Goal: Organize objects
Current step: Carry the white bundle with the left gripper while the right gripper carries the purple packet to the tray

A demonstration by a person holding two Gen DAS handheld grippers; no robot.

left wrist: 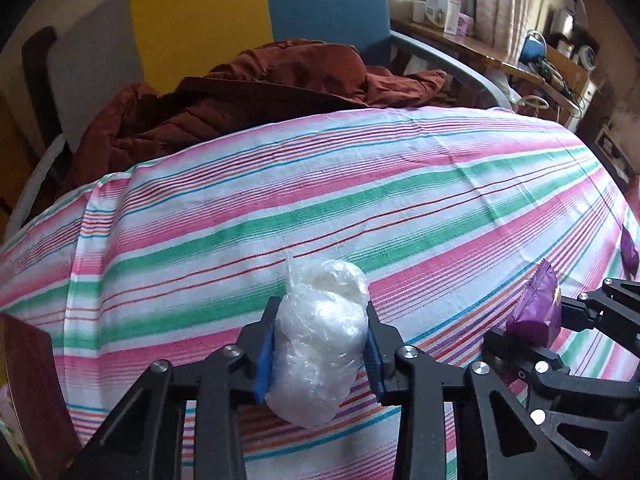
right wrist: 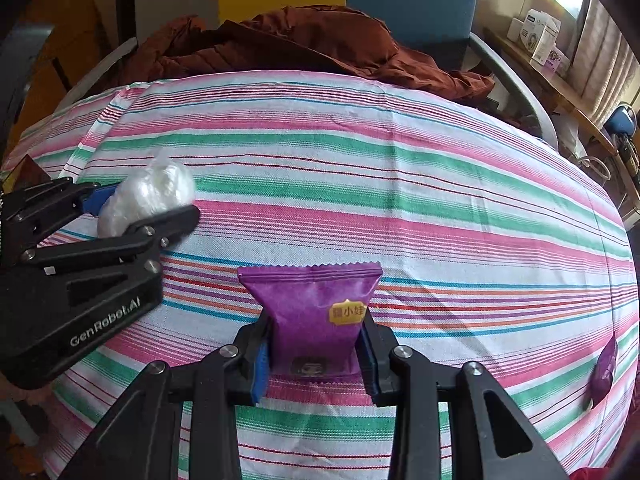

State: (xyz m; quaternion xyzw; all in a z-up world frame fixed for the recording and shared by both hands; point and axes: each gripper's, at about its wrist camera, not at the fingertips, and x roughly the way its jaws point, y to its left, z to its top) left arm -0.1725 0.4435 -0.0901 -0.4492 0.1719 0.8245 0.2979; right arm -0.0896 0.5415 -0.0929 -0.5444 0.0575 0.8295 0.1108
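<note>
My left gripper is shut on a clear plastic bag of white stuff, held over the striped cloth. It also shows at the left of the right wrist view, with the bag in it. My right gripper is shut on a purple snack packet with a yellow label. It shows at the right of the left wrist view, with the packet between its fingers. A second purple packet lies on the cloth at the right; it also shows in the left wrist view.
The striped cloth covers a table. A brown jacket lies on a chair behind it. A wooden shelf with boxes stands at the back right. A dark brown object sits at the left edge.
</note>
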